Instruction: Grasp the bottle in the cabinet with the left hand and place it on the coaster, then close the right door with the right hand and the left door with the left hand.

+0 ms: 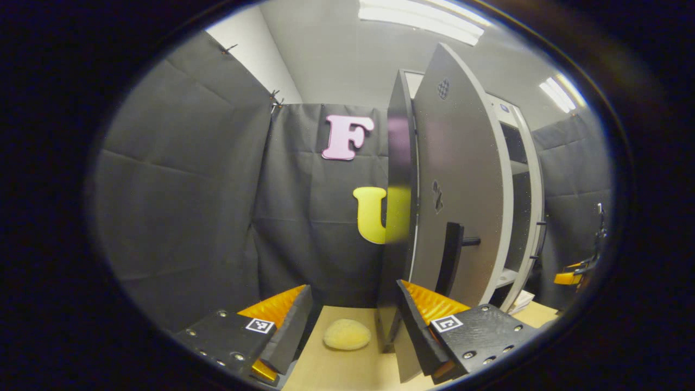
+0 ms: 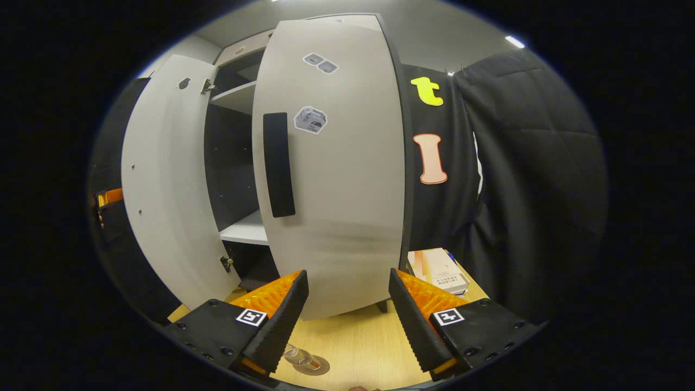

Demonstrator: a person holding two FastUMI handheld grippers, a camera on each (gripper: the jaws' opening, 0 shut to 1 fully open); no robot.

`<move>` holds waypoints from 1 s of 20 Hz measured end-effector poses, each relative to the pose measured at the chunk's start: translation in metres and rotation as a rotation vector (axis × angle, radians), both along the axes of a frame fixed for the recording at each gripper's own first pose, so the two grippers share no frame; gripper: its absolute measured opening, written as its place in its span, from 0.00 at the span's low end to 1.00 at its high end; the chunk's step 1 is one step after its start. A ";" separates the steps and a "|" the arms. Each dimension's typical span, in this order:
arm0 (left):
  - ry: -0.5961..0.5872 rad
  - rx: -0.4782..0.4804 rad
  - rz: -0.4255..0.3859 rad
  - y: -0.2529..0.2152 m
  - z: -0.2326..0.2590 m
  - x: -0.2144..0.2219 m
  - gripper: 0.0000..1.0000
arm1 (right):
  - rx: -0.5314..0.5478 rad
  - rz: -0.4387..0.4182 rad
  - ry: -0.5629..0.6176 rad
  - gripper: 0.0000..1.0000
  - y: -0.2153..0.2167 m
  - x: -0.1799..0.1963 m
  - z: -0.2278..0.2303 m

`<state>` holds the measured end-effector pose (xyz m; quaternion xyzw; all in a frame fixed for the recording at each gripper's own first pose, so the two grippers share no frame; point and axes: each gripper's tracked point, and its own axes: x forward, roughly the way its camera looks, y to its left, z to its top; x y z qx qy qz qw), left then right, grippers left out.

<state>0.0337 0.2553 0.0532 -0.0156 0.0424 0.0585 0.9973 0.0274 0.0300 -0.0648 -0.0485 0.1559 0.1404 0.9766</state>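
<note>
Both tongs are held wide apart and empty: the left tongs [image 1: 353,326] are aimed past the outer edge of the left door [image 1: 461,184], the right tongs [image 2: 347,320] squarely at the right door [image 2: 336,174] below its black handle [image 2: 278,164], seemingly readied for pushing. The bottle [image 2: 299,356] is seen low between the right tongs' fingers, set on the coaster [image 2: 317,366] on the desk [image 2: 358,347], so the placing appears done. Both doors are still ajar. A yellow pad [image 1: 347,334] lies ahead of the left tongs.
</note>
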 end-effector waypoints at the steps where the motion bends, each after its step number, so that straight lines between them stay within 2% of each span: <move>1: -0.001 0.005 -0.010 -0.001 0.003 0.006 0.88 | 0.006 -0.014 0.007 0.92 -0.005 -0.002 -0.005; 6: -0.012 0.024 -0.075 -0.013 0.014 0.041 0.89 | 0.030 -0.079 0.033 0.92 -0.028 -0.009 -0.019; 8: -0.008 0.020 -0.098 -0.025 0.009 0.045 0.89 | 0.033 -0.099 0.037 0.95 -0.037 -0.011 -0.022; 10: 0.005 0.044 -0.084 -0.025 0.009 0.048 0.89 | 0.030 -0.115 0.044 0.95 -0.044 -0.013 -0.025; 11: 0.017 0.060 -0.078 -0.026 0.009 0.047 0.89 | 0.024 -0.125 0.053 0.92 -0.049 -0.014 -0.028; 12: 0.016 0.062 -0.071 -0.029 0.008 0.045 0.95 | 0.022 -0.128 0.059 0.95 -0.052 -0.015 -0.029; 14: 0.025 0.055 -0.065 -0.036 0.007 0.043 0.95 | 0.024 -0.132 0.068 0.95 -0.057 -0.014 -0.030; 15: 0.030 0.057 -0.065 -0.036 0.009 0.043 0.89 | 0.026 -0.132 0.071 0.95 -0.058 -0.014 -0.031; 16: 0.035 0.060 -0.067 -0.037 0.009 0.043 0.89 | 0.029 -0.132 0.071 0.95 -0.060 -0.013 -0.030; 17: 0.039 0.058 -0.065 -0.040 0.010 0.043 0.95 | 0.032 -0.130 0.071 0.95 -0.061 -0.012 -0.029; 19: 0.042 0.058 -0.062 -0.053 0.010 0.048 0.95 | 0.034 -0.123 0.069 0.95 -0.063 -0.013 -0.027; 20: 0.043 0.060 -0.061 -0.059 0.010 0.049 0.88 | 0.032 -0.118 0.071 0.95 -0.064 -0.011 -0.027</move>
